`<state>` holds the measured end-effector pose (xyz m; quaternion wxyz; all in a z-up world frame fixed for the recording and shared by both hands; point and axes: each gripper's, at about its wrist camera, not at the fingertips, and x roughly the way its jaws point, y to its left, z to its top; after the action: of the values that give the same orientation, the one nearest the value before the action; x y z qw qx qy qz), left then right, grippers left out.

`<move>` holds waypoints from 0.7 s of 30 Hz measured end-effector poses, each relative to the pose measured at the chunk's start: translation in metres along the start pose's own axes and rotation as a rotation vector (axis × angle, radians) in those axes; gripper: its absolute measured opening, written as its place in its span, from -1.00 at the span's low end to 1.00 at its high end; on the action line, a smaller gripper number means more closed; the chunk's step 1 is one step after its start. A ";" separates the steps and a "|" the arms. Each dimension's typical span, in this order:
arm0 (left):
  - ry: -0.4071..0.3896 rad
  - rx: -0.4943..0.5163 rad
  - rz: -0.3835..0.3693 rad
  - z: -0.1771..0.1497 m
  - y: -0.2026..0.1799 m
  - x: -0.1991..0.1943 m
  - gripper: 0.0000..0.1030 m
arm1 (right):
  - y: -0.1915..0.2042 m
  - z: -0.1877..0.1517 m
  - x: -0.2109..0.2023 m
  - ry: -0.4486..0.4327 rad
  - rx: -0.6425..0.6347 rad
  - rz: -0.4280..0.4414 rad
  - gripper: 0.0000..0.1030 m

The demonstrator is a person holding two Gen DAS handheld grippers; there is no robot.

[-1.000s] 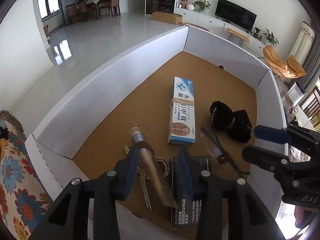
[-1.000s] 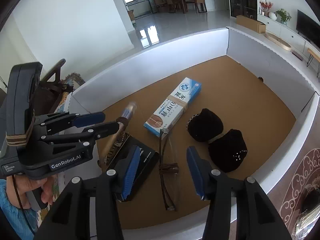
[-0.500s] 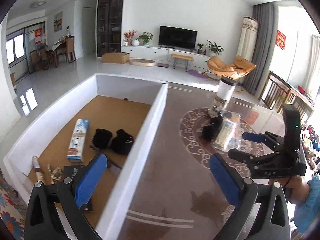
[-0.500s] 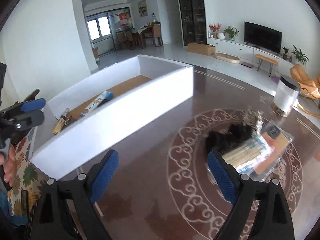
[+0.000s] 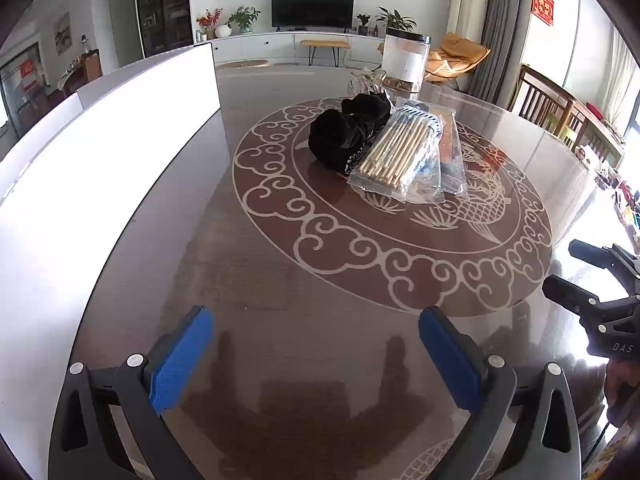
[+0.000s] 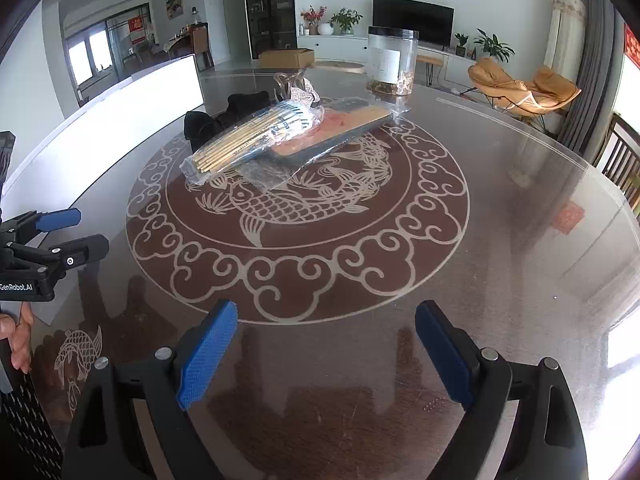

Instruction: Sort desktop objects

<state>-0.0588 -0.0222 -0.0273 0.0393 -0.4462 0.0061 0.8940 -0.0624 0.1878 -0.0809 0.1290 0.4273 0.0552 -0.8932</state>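
A pile lies on the patterned glass table ahead of both grippers. It holds a black cloth bundle [image 5: 340, 136] [image 6: 240, 106], a clear bag of wooden chopsticks [image 5: 394, 152] [image 6: 252, 136] and a flat plastic-wrapped packet [image 5: 452, 148] [image 6: 352, 122]. My left gripper [image 5: 314, 332] [image 6: 86, 232] stands open over bare table, well short of the pile, with nothing between its blue pads. My right gripper [image 6: 326, 320] [image 5: 570, 268] is open too, empty, and equally far back. The white sorting box [image 5: 100, 152] [image 6: 120, 120] stands on the left; its inside is hidden.
A clear jar with a black lid [image 5: 406, 60] [image 6: 392, 60] stands behind the pile, beside a small glass vase [image 6: 292, 80]. The round table's edge [image 6: 600, 168] curves off to the right, with wooden chairs beyond it. A hand [image 6: 18, 336] holds the left gripper's handle.
Both grippers swung from above the box interior out over the table towards the pile. The left one let go of a brown tube inside the box and opened wide; the right one also widened.
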 end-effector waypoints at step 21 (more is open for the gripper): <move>0.037 0.025 0.016 -0.001 -0.003 0.013 1.00 | 0.005 -0.001 0.020 0.063 0.012 -0.042 1.00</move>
<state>-0.0659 -0.0189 -0.0381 0.0378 -0.4622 0.0217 0.8857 -0.0723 0.1794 -0.0974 0.1059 0.4547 0.0626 -0.8821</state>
